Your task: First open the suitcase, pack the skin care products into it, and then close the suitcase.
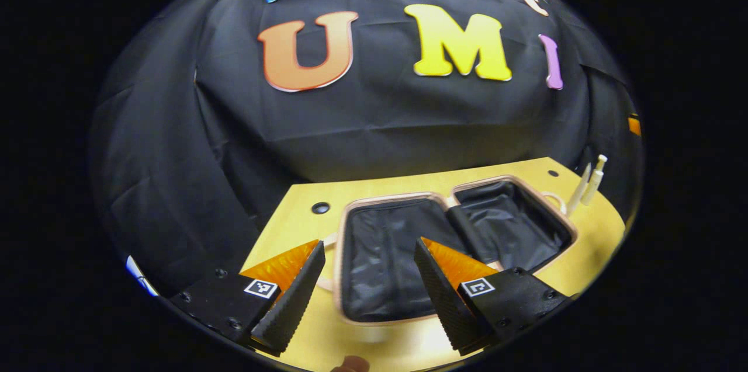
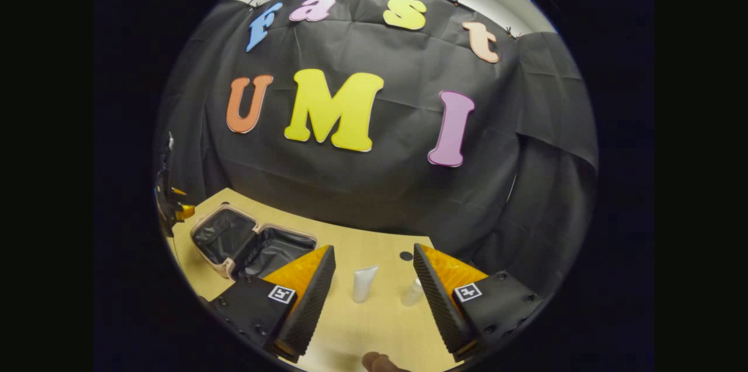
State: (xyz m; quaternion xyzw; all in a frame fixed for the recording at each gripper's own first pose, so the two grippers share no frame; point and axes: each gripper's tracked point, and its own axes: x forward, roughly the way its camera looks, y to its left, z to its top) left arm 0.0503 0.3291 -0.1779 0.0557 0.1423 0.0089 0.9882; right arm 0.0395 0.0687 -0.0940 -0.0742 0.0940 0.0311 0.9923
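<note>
Here, one open suitcase [image 1: 456, 243], one white tube [image 2: 363, 283], one clear bottle [image 2: 412, 292], left gripper [image 1: 369, 267] and right gripper [image 2: 374, 270] fingers wide, empty.

In the left gripper view the suitcase [image 1: 450, 243] lies open on the table [image 1: 292, 226] at lower centre, two tubes [image 1: 589, 184] at its right. In the right gripper view it sits lower left, a tube [image 2: 363, 283] and a bottle [image 2: 412, 292] lower centre between the fingers [image 2: 310, 302].
</note>
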